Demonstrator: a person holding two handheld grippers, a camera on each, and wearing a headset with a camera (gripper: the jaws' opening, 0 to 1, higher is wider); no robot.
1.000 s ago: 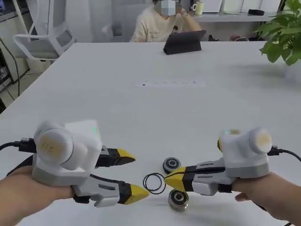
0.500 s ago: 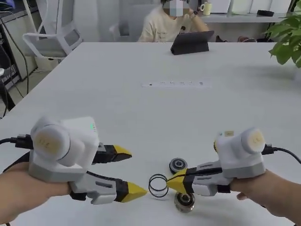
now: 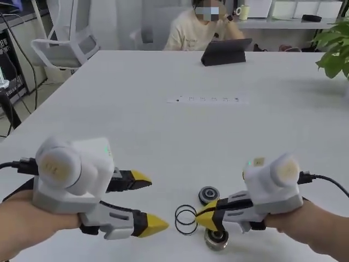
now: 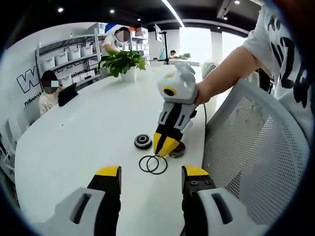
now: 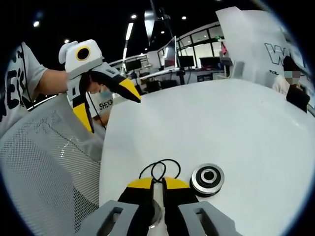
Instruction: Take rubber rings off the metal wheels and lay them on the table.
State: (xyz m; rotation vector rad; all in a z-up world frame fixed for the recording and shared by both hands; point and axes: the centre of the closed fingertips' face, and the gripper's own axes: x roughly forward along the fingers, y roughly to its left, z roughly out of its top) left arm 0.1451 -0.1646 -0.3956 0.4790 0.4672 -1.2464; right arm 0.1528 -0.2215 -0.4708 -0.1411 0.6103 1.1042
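Little has changed in the last second beyond the head camera drifting. The right gripper [image 3: 203,216] still holds its jaws closed, tips at the edge of the two overlapping rubber rings [image 3: 186,219], which lie flat on the table [image 3: 163,131]. It now sits more squarely above the near metal wheel [image 3: 217,239]. The far metal wheel [image 3: 209,194] stands just beyond. The left gripper [image 3: 155,200] waits with its jaws spread and nothing between them. Both rings look delivered, so the job seems almost finished.

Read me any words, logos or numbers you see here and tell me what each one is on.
"W": the start of a large outlined word on the wall; the rest is cut off.
Small line beneath it: too blurred to read.
Print on the T-shirt: cropped, unreadable.
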